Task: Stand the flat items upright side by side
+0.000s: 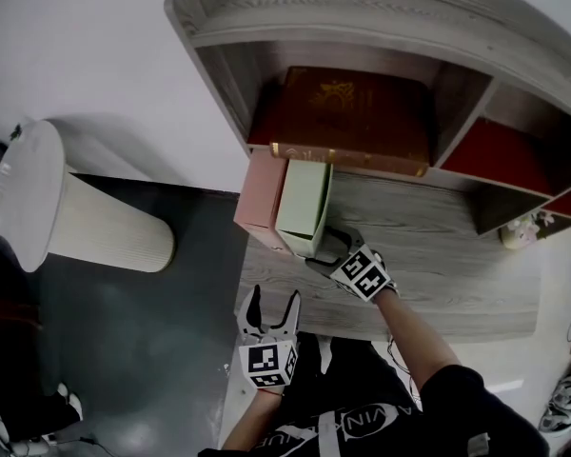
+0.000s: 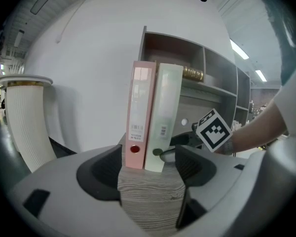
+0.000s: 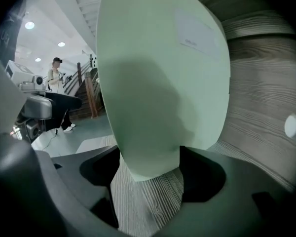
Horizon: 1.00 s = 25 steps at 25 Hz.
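Two binders stand upright side by side on the wood-grain desk (image 1: 438, 265): a pink binder (image 1: 260, 198) (image 2: 140, 112) on the left and a pale green binder (image 1: 305, 203) (image 2: 166, 112) (image 3: 158, 73) against it. My right gripper (image 1: 325, 250) (image 3: 150, 174) is at the green binder's lower front corner. That corner fills the gap and meets both pads. My left gripper (image 1: 273, 298) (image 2: 150, 174) hangs open at the desk's front edge, short of the binders, with only desk between its fingers. A dark red book (image 1: 352, 117) lies flat in the shelf cubby above.
A grey shelf unit (image 1: 457, 84) with cubbies rises behind the desk. A white ribbed cylinder (image 1: 86, 222) (image 2: 29, 127) stands on the dark floor to the left. A small pale object (image 1: 523, 228) sits at the desk's far right. A white knob (image 3: 292, 125) shows on the wood.
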Tool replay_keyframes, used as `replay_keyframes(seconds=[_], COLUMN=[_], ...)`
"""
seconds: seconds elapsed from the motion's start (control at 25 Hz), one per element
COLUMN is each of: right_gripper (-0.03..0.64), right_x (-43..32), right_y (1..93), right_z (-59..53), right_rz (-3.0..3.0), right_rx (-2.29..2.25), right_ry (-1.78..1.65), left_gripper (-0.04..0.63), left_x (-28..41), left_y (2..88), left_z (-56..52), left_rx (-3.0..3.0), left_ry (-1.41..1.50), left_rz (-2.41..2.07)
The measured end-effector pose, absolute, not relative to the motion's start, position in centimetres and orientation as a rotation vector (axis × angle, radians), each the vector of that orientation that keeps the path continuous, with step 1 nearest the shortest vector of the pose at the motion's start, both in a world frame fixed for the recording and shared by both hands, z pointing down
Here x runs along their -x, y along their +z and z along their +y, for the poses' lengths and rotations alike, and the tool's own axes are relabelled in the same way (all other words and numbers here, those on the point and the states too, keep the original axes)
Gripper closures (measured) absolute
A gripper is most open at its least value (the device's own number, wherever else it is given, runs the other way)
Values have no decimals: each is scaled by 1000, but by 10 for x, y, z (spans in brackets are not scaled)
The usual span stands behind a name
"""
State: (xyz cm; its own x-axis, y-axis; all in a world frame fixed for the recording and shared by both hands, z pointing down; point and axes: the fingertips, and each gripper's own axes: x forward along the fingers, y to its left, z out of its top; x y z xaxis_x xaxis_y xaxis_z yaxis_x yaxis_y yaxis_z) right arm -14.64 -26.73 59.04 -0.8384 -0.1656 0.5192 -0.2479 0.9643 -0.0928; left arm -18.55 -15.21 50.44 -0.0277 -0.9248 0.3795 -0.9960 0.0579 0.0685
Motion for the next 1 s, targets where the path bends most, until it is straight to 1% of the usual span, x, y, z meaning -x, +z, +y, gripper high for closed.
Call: replay_keyframes(seconds=[0.16,0.52,0.6,0.68,0.84,0.88,1.0], right_gripper=[238,277,297,335,390,402,465], right_x=[137,105,97,87,74,71,58], right_y=[576,538,529,519,497,490,473], right_z=[-265,-246,-239,-232,-218,-214,-202], right_rz=[-2619,-2670,-2676,-2678,-2700,-2708,-2708], right_rx=[-394,-648,-723,-807,-959,-996,-1105], right_ry=[282,365,375,376,356,349,313], left_gripper=[273,273,273,273,277,295,392], left_x=[198,228,230,230,228,227,229], left_y=[500,481,478,475,466,463,457], left_z=[-152,-166,-167,-167,-166,-166,-166], left_rx=[-1956,-2100,-2139,-2176,-2297,-2331,-2393], left_ry=[288,220,206,195,177,171,147], left_rz=[-2014,-1953,-1921,-1887,-1788,-1762,-1721])
